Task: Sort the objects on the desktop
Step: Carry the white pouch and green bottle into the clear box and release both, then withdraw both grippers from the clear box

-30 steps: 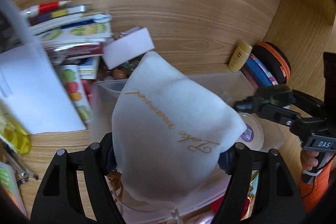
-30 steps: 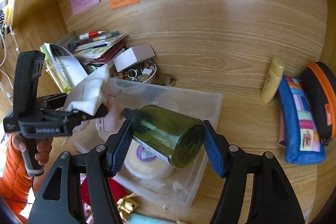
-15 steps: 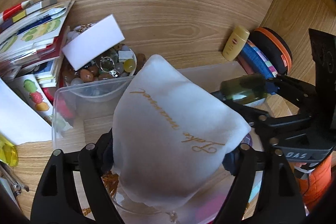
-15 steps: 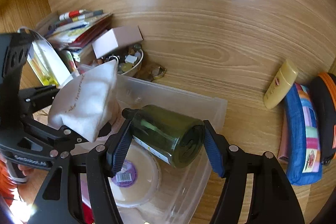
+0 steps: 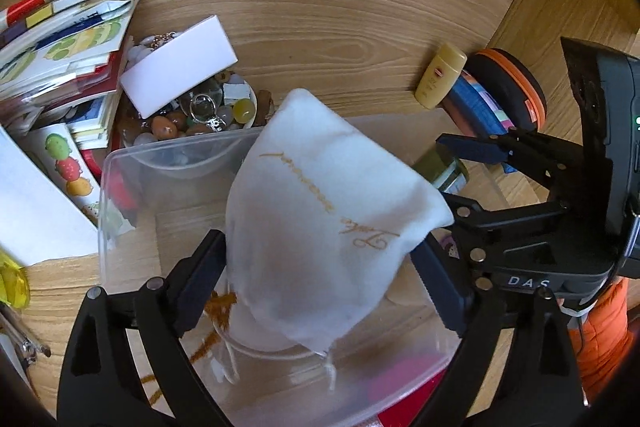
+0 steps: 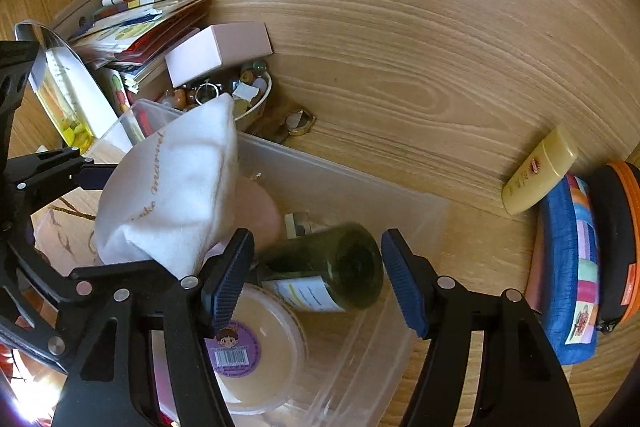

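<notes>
My left gripper is shut on a white cloth pouch with gold script and holds it over the clear plastic bin. The pouch also shows in the right wrist view. My right gripper is open over the bin; a dark green bottle lies loose between its jaws, inside the bin, partly on a round lidded tub. The right gripper shows in the left wrist view beside the bottle.
A bowl of beads and rings with a white box on it sits behind the bin. Booklets lie at left. A yellow tube, a blue pouch and an orange-rimmed case lie at right.
My right gripper has opened and the green bottle has dropped from it into the bin. Both grippers have moved lower over the bin; the left one still holds the pouch.
</notes>
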`<state>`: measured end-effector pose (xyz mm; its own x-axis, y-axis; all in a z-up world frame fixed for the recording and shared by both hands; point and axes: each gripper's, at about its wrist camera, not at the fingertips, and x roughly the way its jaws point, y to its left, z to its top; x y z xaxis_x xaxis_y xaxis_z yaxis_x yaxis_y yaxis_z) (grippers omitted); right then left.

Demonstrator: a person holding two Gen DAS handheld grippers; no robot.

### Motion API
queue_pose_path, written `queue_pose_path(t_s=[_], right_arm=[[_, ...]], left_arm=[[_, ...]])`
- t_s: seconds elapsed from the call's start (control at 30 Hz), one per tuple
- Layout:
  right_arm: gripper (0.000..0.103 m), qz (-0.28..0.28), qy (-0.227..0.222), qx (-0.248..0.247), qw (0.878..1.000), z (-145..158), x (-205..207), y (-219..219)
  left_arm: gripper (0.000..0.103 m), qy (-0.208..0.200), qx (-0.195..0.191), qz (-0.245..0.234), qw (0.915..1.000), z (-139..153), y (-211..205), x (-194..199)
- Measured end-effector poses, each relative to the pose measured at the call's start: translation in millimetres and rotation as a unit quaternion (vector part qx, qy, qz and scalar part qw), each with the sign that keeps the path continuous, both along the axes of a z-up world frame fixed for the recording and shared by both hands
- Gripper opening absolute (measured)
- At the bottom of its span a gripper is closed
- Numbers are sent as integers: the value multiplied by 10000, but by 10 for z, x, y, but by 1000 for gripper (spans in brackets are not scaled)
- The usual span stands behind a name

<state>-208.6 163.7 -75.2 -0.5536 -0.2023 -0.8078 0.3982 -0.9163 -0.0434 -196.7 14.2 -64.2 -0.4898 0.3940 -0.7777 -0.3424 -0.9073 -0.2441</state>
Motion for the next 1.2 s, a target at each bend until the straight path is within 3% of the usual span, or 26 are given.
queue_pose_path(t_s=[0.07, 0.33, 0.43, 0.63, 0.83, 1.2], right_arm=[[73, -24, 29, 19, 10000, 28, 34, 6], [81, -110, 450, 270, 9986, 237, 298, 85], [82, -213, 576, 288, 9977, 326, 414, 149], [83, -340, 750, 60, 9966, 506, 681, 328], [91, -396, 1023, -132, 9939, 640, 974, 444], [94, -441, 1181, -377, 9913, 606, 1401, 615]], left_arm=[[93, 26, 25, 12, 10000, 19, -5, 21], [93, 315, 12, 100, 9995, 183, -41, 198], [93, 575, -156, 349, 9976, 289, -64, 308], [94, 875, -128, 584, 9944, 517, -190, 546], [98, 1168, -127, 828, 9896, 672, -404, 830], [98, 1100, -391, 1170, 9862, 472, -717, 1247]])
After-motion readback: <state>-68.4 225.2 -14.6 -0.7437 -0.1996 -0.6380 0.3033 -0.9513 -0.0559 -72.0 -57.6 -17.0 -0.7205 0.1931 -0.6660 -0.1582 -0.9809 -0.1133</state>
